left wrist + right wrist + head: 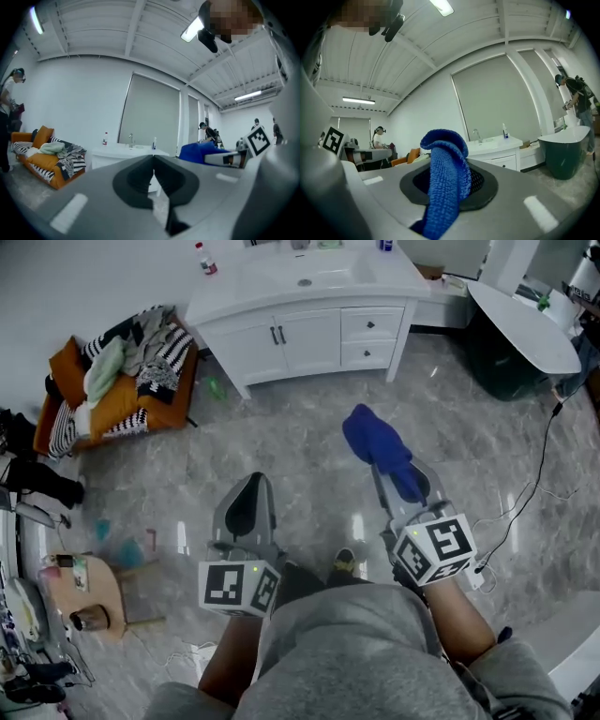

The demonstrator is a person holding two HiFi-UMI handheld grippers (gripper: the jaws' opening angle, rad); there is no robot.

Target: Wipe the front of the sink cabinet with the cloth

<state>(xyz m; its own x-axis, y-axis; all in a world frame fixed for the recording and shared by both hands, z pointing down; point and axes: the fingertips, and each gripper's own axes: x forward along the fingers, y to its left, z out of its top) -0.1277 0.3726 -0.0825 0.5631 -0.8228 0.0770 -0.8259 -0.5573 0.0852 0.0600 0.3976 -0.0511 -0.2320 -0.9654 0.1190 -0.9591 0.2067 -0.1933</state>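
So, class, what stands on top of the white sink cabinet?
On the sink cabinet: a red-capped bottle at the left end, the basin, then a tap and second bottle at the back. Nothing covers them; the head view crops the back edge.

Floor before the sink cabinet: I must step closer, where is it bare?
Bare floor runs from the blue cloth to the sink cabinet. Crowded left by the clothes-piled orange sofa; a cable trails right.

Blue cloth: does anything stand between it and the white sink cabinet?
Nothing visible does. Only bare grey marble floor separates the blue cloth, clamped in the right tongs, from the white sink cabinet's front.
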